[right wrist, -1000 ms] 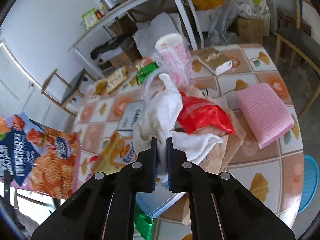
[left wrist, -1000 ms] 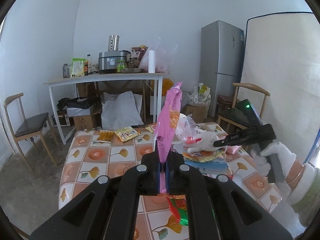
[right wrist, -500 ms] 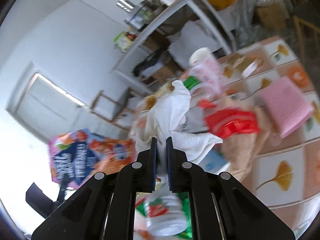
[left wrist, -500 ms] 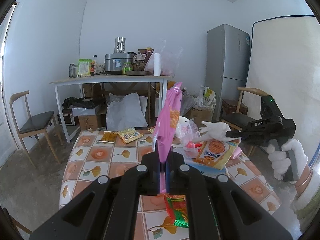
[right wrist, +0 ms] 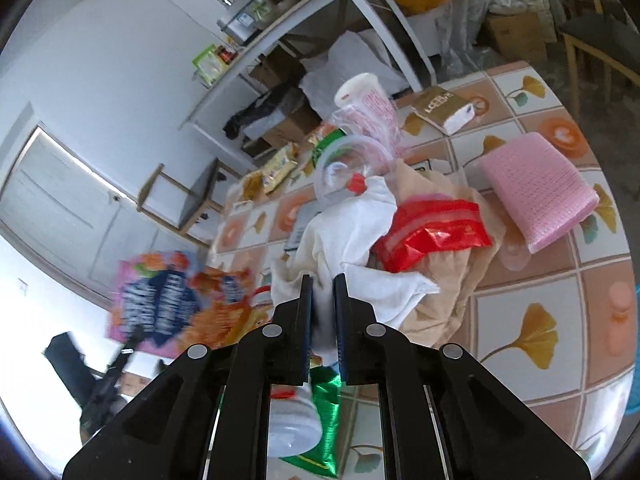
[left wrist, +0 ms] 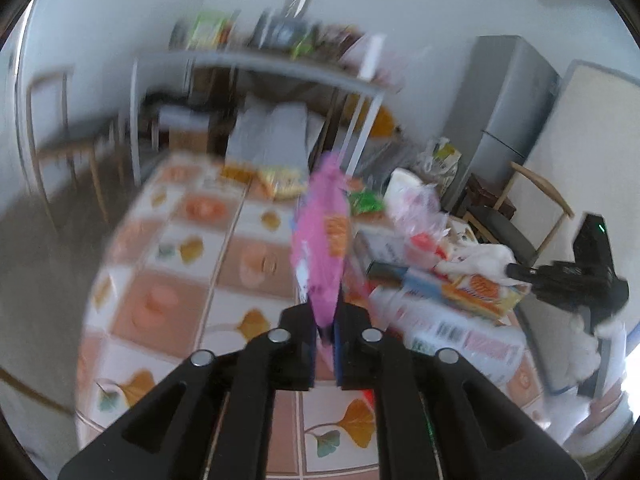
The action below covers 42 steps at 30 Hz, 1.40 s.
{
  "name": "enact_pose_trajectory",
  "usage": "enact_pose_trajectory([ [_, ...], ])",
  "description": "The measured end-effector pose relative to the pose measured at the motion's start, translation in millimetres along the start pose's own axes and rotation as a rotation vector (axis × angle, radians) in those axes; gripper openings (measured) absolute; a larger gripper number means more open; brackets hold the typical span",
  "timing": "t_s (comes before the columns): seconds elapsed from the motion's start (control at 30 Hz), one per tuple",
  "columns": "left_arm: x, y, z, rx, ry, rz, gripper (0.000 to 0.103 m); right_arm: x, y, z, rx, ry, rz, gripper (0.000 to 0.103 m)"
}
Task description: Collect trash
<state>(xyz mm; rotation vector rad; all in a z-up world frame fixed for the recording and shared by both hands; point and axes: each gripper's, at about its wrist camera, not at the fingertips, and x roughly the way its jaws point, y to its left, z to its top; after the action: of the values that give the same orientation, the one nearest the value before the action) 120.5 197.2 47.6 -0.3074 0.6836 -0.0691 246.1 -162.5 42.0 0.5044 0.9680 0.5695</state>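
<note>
Now | left gripper (left wrist: 325,330): jaws opening, pink snack bag (left wrist: 322,248) between | right gripper (right wrist: 322,312): clamped on white cloth (right wrist: 348,236)

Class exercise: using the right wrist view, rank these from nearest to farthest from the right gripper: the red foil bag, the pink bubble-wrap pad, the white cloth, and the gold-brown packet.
1. white cloth: between the right gripper's fingers.
2. red foil bag: just beyond the cloth, to the right.
3. pink bubble-wrap pad: farther right on the table.
4. gold-brown packet: near the table's far edge.
</note>
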Motion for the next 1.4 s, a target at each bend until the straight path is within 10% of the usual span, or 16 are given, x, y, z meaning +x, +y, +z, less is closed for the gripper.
enact_pose_trajectory([
  [0.27, 19.2, 25.6, -14.5, -0.013, 0.136, 0.181, 0.057, 3.4, -9.0, -1.4, 0.026, 0.002, 0.014, 0.009],
  [0.47, -1.8, 15.6, -22.4, 0.079, 0.115, 0.29, 0.066, 4.0, -16.3, -3.8, 0.056, 0.002, 0.054, 0.009],
  [0.9, -12.8, 9.3, -63.3, 0.045, 0.275, 0.036, 0.066, 14.1, -20.8, -26.8, 0.14, 0.09, 0.237, 0.008],
  [1.2, -5.4, -39.0, -33.2, -0.119, 0.188, -0.415, 0.066, 16.2, -9.6, -45.4, 0.203, 0.124, 0.367, 0.008],
  [1.4, 28.2, -49.8, -29.1, -0.175, 0.243, -0.433, 0.045, 20.0, -0.3, -51.6, 0.209, 0.132, 0.376, 0.007],
])
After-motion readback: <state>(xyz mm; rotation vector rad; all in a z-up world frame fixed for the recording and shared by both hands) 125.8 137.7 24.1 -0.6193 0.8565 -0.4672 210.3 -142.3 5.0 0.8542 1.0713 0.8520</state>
